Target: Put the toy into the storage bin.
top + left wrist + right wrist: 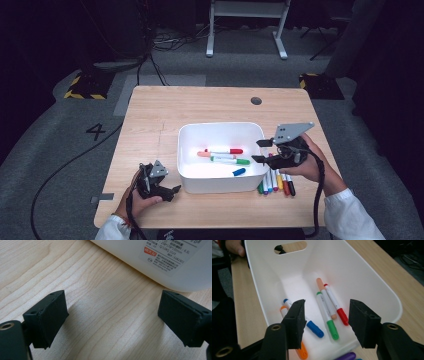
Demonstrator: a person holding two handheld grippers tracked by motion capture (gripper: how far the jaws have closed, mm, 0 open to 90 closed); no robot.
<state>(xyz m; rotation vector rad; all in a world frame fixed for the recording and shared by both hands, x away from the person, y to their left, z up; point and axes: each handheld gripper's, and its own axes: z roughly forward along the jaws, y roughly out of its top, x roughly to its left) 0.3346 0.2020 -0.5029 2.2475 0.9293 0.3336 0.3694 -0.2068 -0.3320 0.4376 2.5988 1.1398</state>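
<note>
A white plastic bin (190, 131) stands mid-table and holds several markers: red-capped (227, 151), green-capped (231, 160) and blue (239, 172). My right gripper (261, 151) hovers open over the bin's right rim, nothing between its jaws. In the right gripper view the gripper (327, 315) looks into the bin (367, 282) at the red-capped (337, 307), green-capped (327, 318), peach (322, 287), blue (310, 325) and orange (299, 350) markers. My left gripper (170, 192) rests open on the table left of the bin. In its own view the gripper (112, 307) frames bare wood, with the bin's labelled wall (162, 257) just ahead.
Several more markers (276, 183) lie side by side on the wooden table (150, 115) right of the bin, under my right hand; a purple one (347, 356) shows below the right jaws. A dark round hole (256, 100) sits near the far edge. The person's left hand (235, 246) shows beyond the bin.
</note>
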